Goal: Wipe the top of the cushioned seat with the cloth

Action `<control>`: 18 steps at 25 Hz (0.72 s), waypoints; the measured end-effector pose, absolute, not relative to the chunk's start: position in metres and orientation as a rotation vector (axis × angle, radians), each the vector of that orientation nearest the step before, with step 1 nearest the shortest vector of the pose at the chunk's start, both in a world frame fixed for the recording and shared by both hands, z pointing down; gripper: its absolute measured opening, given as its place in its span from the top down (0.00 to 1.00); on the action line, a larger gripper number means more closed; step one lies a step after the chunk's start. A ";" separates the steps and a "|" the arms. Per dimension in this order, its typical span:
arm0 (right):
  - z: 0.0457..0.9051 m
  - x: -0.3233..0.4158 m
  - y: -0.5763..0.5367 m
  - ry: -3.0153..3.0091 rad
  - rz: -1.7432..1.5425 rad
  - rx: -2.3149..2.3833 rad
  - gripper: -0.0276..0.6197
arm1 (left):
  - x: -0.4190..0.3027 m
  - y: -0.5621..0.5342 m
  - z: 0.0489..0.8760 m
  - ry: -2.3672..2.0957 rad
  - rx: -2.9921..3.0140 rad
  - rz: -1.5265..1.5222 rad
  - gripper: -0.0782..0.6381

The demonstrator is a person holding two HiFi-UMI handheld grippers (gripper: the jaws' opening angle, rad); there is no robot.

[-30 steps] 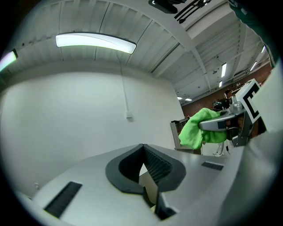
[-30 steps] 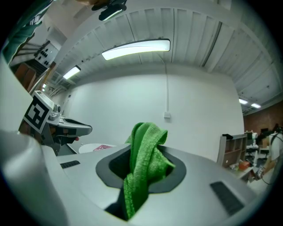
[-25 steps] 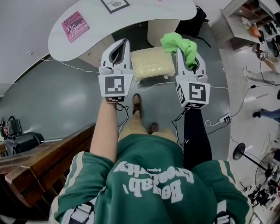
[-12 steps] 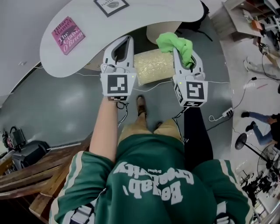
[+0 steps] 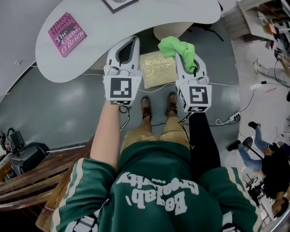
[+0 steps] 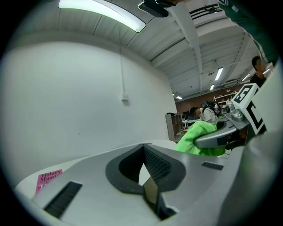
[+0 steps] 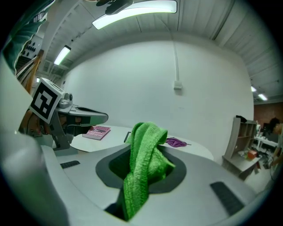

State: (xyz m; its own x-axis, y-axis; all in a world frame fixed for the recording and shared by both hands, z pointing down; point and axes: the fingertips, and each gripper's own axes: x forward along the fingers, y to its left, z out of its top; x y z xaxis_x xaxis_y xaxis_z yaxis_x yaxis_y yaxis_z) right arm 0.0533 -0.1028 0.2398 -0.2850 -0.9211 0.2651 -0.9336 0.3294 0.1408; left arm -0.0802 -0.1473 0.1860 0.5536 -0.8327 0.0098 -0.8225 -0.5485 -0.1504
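1. Two tongs are held up side by side over a glossy grey floor (image 5: 59, 108). The left tongs (image 5: 131, 41) (image 6: 143, 145) are closed tip to tip with nothing in them. The right tongs (image 5: 186, 53) (image 7: 147, 128) are clamped on the green cloth (image 5: 174, 45) (image 7: 141, 167), which bunches above the tips and hangs down between the jaws.
2. The cushioned seat (image 5: 156, 68), cream-coloured, sits on the floor between the two tongs, just at the edge of the table. The cloth is up in the air, apart from the seat top.
3. The table (image 5: 113, 27) is white and curved, with a pink book (image 5: 66, 27) (image 7: 97, 131) near its left end. The right gripper view also shows a purple rag (image 7: 177, 142) on it.
4. The room has a plain white wall (image 6: 66, 101) and strip lights on a ribbed ceiling. Shelves (image 7: 241, 141) stand at the right. Cables and a power strip (image 5: 233, 118) lie on the floor. A brown wooden structure (image 5: 27, 181) is at lower left.
5. The person's shoes (image 5: 145, 106) stand just short of the seat. Other people (image 5: 253, 140) are at the far right edge.
6. Hidden or unclear:
   - The tongs cover both side edges of the seat, and its legs can't be made out.
   - A dark frame (image 5: 118, 3) on the table is cut off at the top.
   - The book title is too small to read reliably.
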 end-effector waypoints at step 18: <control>0.398 0.037 -0.151 -2.374 0.360 1.442 0.83 | -0.088 -0.186 0.314 1.698 -2.614 -0.264 0.87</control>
